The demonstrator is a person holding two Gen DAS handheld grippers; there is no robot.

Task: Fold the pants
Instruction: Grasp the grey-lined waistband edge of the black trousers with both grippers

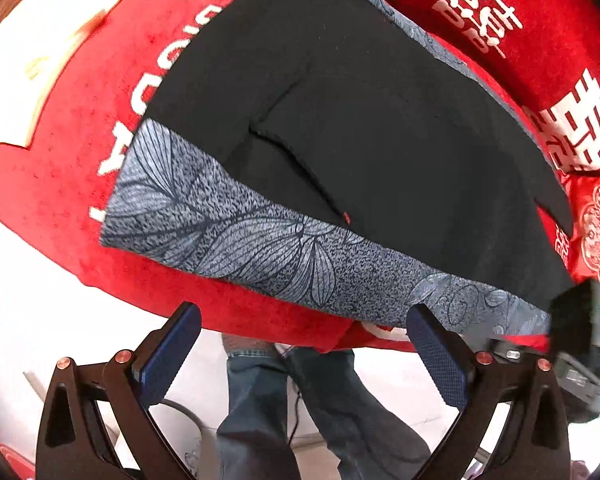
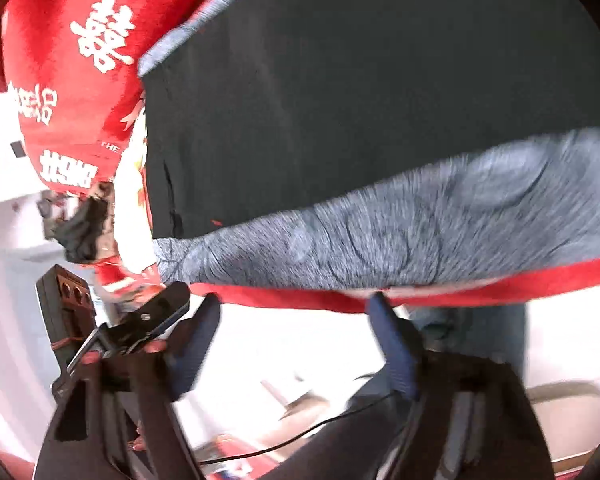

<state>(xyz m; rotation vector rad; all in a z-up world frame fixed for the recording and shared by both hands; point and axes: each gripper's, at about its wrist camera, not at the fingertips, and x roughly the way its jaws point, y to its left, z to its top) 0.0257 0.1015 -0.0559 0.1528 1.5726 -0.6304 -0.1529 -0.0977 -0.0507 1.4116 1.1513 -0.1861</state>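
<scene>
Both my tongs hang spread with nothing between the pads: the left gripper (image 1: 304,344) gapes just off the near table edge, and the right gripper (image 2: 296,332) stands likewise, narrower. The pants (image 1: 340,128), black with a grey leaf-print band (image 1: 228,236), lie flat on the red tablecloth (image 1: 52,192), that band running along the near rim. My worry is pinching cloth and band together, since the band sits almost at the edge; a lift would then drag the whole cover. The right view is smeared, so my aim there is unsure. Beyond the rim is open floor and the person's legs (image 1: 268,408); a white sheet (image 1: 24,64) lies well apart, far left.
</scene>
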